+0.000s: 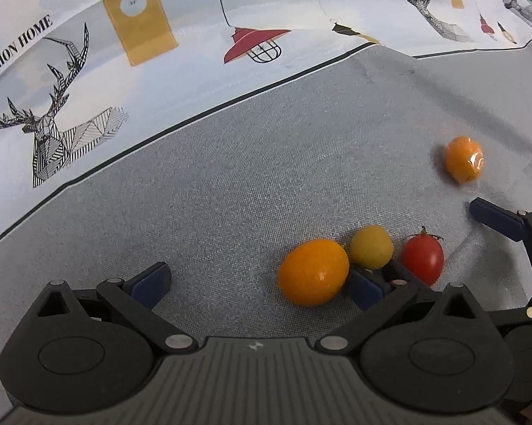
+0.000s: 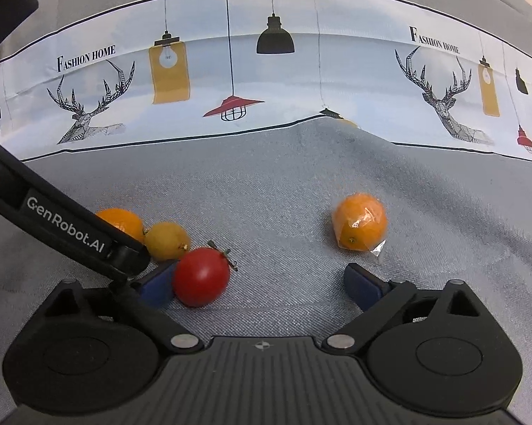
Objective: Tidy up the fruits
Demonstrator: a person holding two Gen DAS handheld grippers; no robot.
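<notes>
Three fruits lie in a row on the grey cloth: an orange fruit (image 1: 313, 272) (image 2: 120, 224), a yellow fruit (image 1: 371, 247) (image 2: 167, 241) and a red tomato (image 1: 423, 259) (image 2: 201, 276). A plastic-wrapped orange (image 1: 463, 158) (image 2: 360, 222) lies apart to the right. My left gripper (image 1: 258, 285) is open and empty; its right finger (image 1: 365, 288) sits just in front of the orange and yellow fruits. My right gripper (image 2: 262, 285) is open and empty; its left finger (image 2: 156, 286) touches the tomato's left side. The wrapped orange lies just beyond its right finger (image 2: 361, 285).
A printed cloth band (image 2: 266, 81) with deer, lamps and "Fashion Home" lettering runs along the back. The grey cloth (image 2: 283, 177) is rumpled at the back right. The left gripper's arm (image 2: 63, 228) crosses the right wrist view at left.
</notes>
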